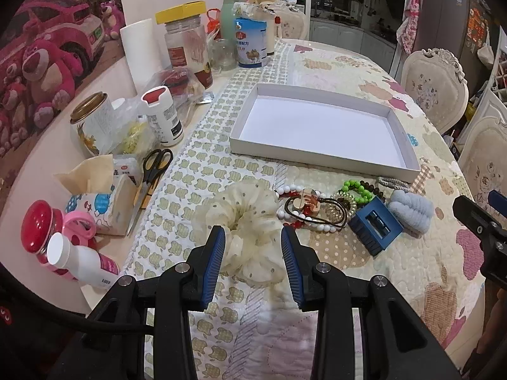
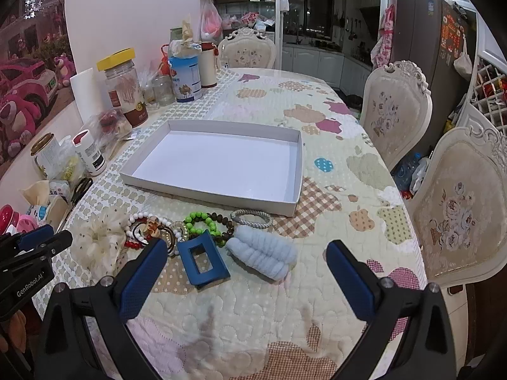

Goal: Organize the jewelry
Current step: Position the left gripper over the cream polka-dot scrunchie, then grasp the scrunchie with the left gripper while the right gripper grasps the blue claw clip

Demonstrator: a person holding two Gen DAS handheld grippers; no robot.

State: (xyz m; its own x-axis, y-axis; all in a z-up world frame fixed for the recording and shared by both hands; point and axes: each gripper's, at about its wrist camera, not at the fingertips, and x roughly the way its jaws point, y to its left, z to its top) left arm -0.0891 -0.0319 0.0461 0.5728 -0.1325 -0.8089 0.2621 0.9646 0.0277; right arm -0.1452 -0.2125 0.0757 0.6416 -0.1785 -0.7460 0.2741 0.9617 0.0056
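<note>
My left gripper [image 1: 253,231] hangs over the scrunchie [image 1: 240,221], jaws spread, one finger on each side of it and the pads not pressing. In the left wrist view the cream ruffle fills the gap between the blue pads, so it lies straight ahead and below, roughly centred. It has no real long axis, being a loose ring, so I judge any closing direction would gather it; the risk is catching only a frill.

My right gripper [image 2: 247,253] is spread wide and holds nothing. Ahead of it, just past the fingertips, lie the clip [image 2: 202,262] and the blue puff [image 2: 263,253]. The puff's long axis runs slantwise from upper left to lower right across the gap; the clip's runs nearly along my pointing line. The beads [image 2: 202,221] and bangle [image 2: 252,217] lie farther off, in a touching heap between the clip and the tray [image 2: 294,202].

The tray sits beyond the whole heap, white and with nothing in it, its near wall just behind the bangle. So sorting has not begun. The left is nearer the scrunchie, the right nearer the puff and clip. From either, the tray lies forward, over the heap
</note>
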